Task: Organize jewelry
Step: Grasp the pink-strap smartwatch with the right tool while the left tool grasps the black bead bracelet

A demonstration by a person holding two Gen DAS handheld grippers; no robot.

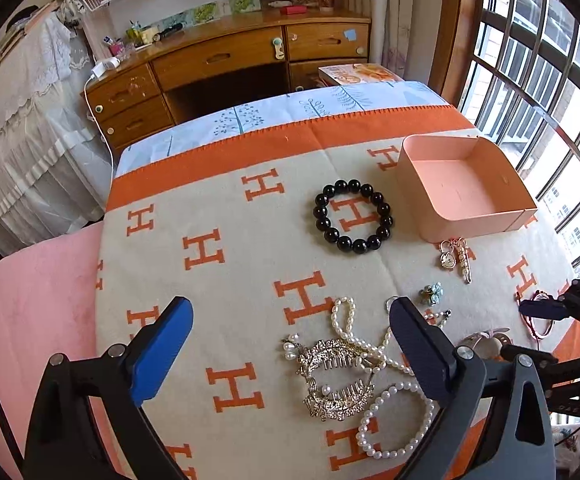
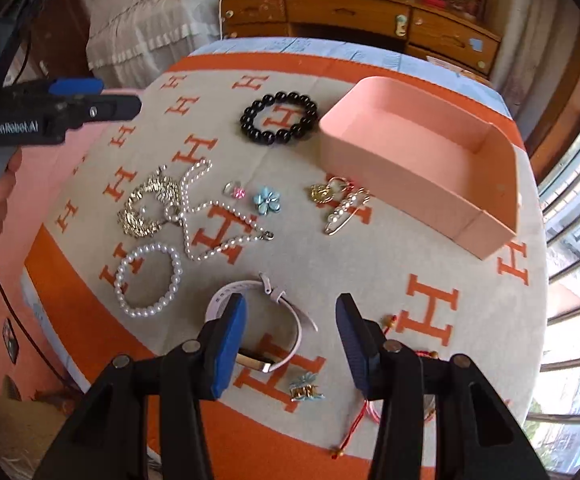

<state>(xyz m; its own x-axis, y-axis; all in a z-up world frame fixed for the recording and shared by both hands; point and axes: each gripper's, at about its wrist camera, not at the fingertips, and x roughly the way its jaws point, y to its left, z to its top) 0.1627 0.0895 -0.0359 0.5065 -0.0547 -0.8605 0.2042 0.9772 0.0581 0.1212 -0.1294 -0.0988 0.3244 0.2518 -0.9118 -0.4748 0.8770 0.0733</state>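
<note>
Left wrist view: left tongs (image 1: 290, 344) spread wide, hovering above gold hair comb (image 1: 336, 376) and pearl strands (image 1: 394, 420) on H-patterned blanket (image 1: 229, 240) covering surface. Black bead bracelet (image 1: 353, 216) just beside pink box (image 1: 466, 184). Right wrist view: right tongs (image 2: 290, 340) spread, nothing held, over white watch (image 2: 265, 320); blue flower clip (image 2: 266, 200) near pearl safety pin (image 2: 346, 212)

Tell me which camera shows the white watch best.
The right wrist view: the white watch lies just ahead of the open right hand-held gripper, with strap, buckle and case visible, one finger covering part. In the left wrist view only a sliver of it shows behind a finger.
</note>
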